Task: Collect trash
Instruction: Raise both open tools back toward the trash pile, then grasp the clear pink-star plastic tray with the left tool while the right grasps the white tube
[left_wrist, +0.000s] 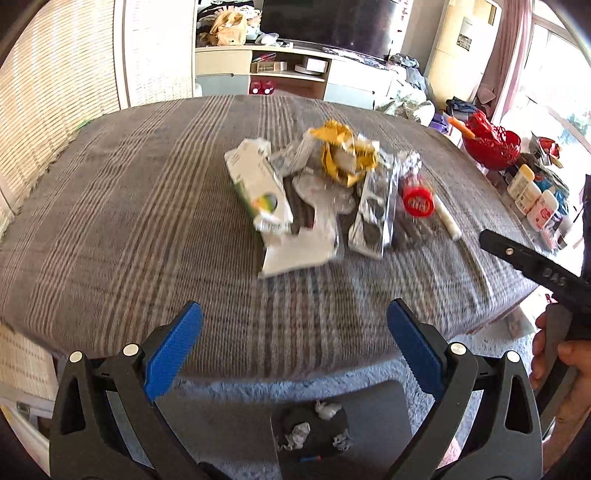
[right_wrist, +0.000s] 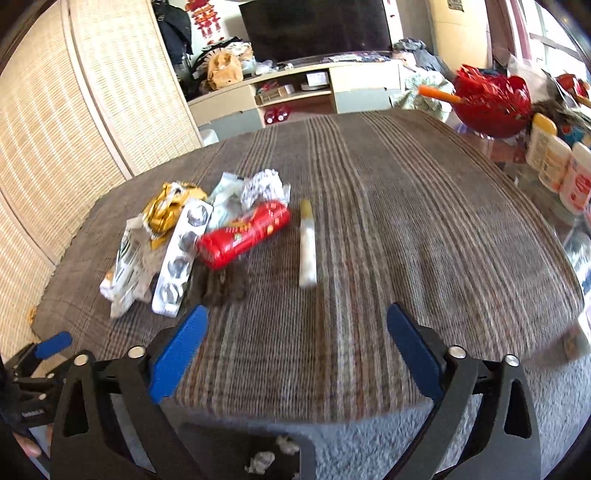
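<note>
A pile of trash lies on the striped cloth of the table (left_wrist: 147, 229): a white and green carton (left_wrist: 258, 184), a yellow wrapper (left_wrist: 343, 151), a silver blister pack (left_wrist: 373, 214), a red tube pack (left_wrist: 417, 199) and a pale stick (left_wrist: 447, 219). The right wrist view shows the same red pack (right_wrist: 243, 232), blister pack (right_wrist: 181, 254), yellow wrapper (right_wrist: 166, 206) and stick (right_wrist: 307, 243). My left gripper (left_wrist: 295, 343) is open and empty, short of the pile. My right gripper (right_wrist: 295, 347) is open and empty, near the table's front edge.
A grey bin with crumpled paper (left_wrist: 317, 424) stands on the floor below the front edge. A red bowl (right_wrist: 491, 99) and white bottles (right_wrist: 554, 155) stand at the table's right side. A TV cabinet (left_wrist: 288, 70) is behind.
</note>
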